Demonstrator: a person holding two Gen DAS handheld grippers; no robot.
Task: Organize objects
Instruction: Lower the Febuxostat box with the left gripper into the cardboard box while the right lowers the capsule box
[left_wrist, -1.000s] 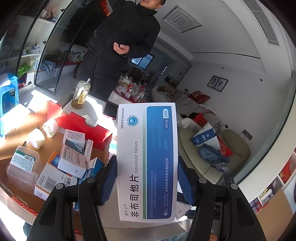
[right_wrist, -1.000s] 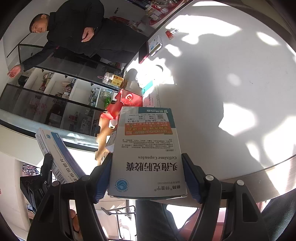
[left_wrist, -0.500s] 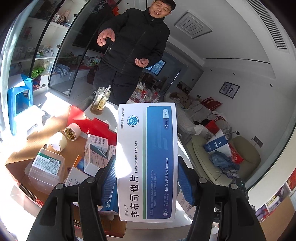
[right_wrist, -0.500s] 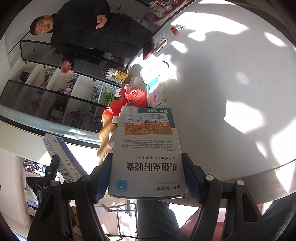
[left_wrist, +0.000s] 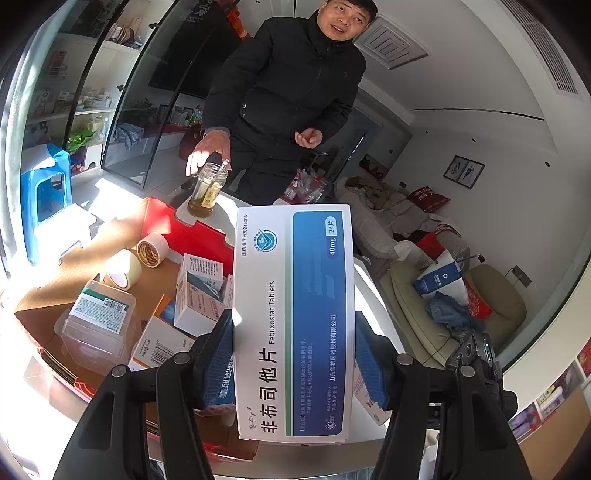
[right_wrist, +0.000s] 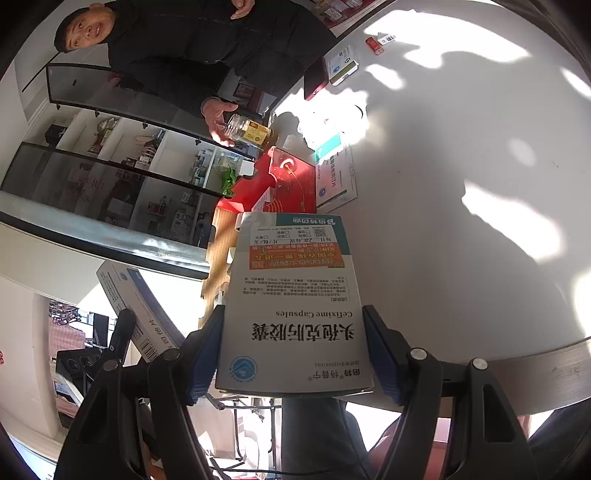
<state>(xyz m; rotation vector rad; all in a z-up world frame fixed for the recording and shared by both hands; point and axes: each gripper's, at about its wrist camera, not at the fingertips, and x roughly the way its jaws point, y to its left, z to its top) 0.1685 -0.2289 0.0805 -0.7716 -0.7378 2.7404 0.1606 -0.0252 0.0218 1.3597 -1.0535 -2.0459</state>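
Both grippers pinching boxes: left gripper (left_wrist: 293, 363) w/ Febuxostat box (left_wrist: 293, 317), right gripper (right_wrist: 291, 360) w/ Cefixime box (right_wrist: 295, 306). Lower flat into cardboard box (left_wrist: 55, 291), lower left.

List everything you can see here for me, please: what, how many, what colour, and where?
Febuxostat box: one, white and blue, clamped in the left gripper.
Cefixime box: one, white and teal, clamped in the right gripper.
Cardboard carton: one, brown with red flaps, holding other medicine boxes.
Tape rolls: two, pale, in the carton.
Clear plastic box: one, in the carton.
Glass jar: one, amber liquid, under a bystander's hand.
White table: one, sunlit.
Left hand-held gripper: black, blue pads.
Right hand-held gripper: likewise.
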